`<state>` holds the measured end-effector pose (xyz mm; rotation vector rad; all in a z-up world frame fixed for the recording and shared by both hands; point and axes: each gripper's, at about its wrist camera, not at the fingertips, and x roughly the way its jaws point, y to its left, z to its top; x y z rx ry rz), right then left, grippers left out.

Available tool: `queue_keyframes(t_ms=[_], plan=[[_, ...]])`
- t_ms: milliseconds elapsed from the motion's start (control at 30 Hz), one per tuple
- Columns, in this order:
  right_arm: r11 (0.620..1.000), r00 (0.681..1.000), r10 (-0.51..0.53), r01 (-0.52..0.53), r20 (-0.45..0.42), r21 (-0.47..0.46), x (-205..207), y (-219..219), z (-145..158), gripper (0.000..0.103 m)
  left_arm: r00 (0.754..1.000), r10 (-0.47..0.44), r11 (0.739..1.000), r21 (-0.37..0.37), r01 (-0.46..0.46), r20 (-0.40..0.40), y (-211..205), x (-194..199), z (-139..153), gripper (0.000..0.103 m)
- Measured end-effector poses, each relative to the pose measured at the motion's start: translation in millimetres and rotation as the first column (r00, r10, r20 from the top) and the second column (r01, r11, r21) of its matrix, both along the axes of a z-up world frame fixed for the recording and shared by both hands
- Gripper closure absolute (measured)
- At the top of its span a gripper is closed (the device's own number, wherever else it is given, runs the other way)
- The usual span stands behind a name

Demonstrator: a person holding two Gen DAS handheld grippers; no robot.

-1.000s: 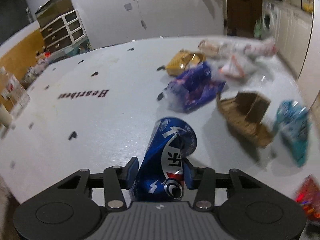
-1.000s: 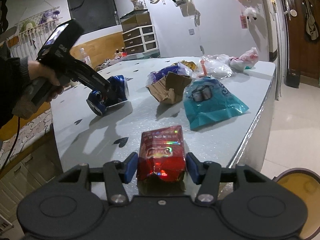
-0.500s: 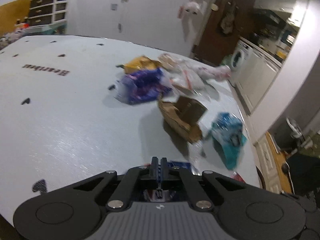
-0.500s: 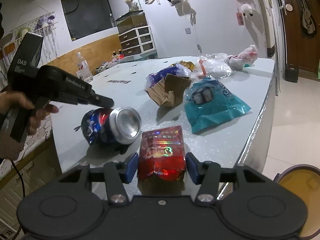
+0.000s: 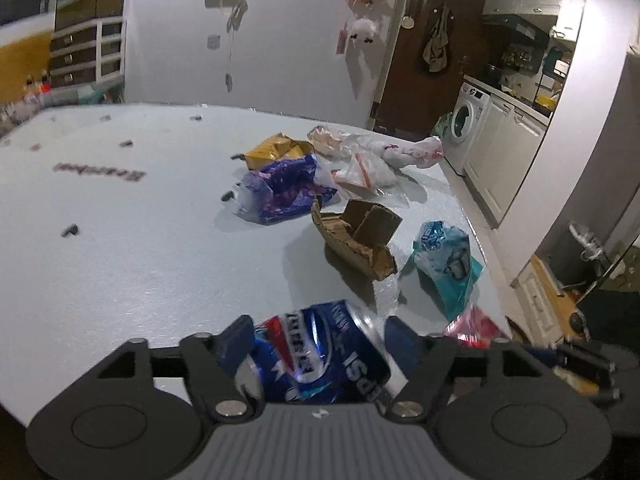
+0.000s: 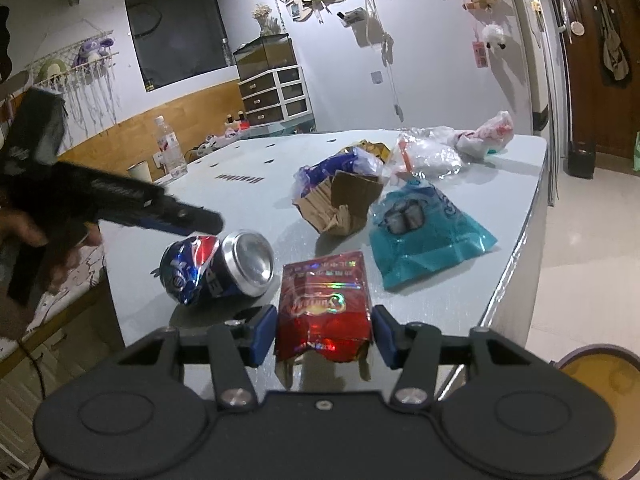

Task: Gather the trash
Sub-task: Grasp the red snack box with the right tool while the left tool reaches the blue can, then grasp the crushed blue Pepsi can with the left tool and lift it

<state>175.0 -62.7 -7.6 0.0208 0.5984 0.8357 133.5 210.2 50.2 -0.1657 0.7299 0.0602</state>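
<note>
The crushed blue Pepsi can (image 6: 216, 270) lies on its side near the counter (image 5: 140, 264) edge, between the left gripper (image 5: 320, 340) jaws, which are opening. The right gripper (image 6: 324, 336) jaws flank a red foil packet (image 6: 326, 304), apparently touching; pinching is unclear. Only the right wrist view shows the water bottle (image 6: 170, 150).

Dented blue cola can (image 6: 216, 270) on its side near the table's front edge, silver end toward the red foil packet (image 6: 326, 304) just beside it. Farther back: teal plastic bag (image 6: 424, 236), torn cardboard box (image 6: 340, 202), purple wrapper (image 5: 284, 190), yellow wrapper (image 5: 276, 150), clear and white bags (image 6: 444, 148).
</note>
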Motion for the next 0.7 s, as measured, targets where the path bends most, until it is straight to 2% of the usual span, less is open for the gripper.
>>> queue_keyframes(t_ms=[167,233,267,300,433,533,700], plan=[[1.000,1.000,0.000,0.000,-0.008,0.001,8,8,-1,0.050,0.997,-0.065,0.985,0.160,0.058,0.036,-18,-30,0,0.026],[1.000,1.000,0.003,-0.003,-0.010,0.001,9,11,-1,0.050,0.994,-0.099,0.967,0.240,0.086,0.042,-27,-41,-3,0.030],[1.000,1.000,0.004,-0.004,-0.011,0.002,10,12,-2,0.050,0.993,-0.113,0.957,0.274,0.098,0.042,-32,-46,-5,0.037],[1.000,1.000,0.006,-0.006,-0.013,0.003,11,13,-2,0.050,0.991,-0.131,0.947,0.301,0.114,0.038,-36,-49,-6,0.039],[1.000,1.000,0.005,-0.005,-0.019,0.005,12,16,-4,0.050,0.976,-0.218,0.912,0.359,0.196,0.021,-54,-59,-17,0.041],[1.000,1.000,-0.001,0.001,-0.027,0.009,14,16,-5,0.050,0.966,-0.257,0.862,0.449,0.236,-0.016,-70,-54,-33,0.041],[1.000,1.000,0.000,0.000,-0.026,0.012,16,19,-2,0.050,0.954,-0.286,0.754,0.594,0.282,-0.090,-83,-39,-62,0.042]])
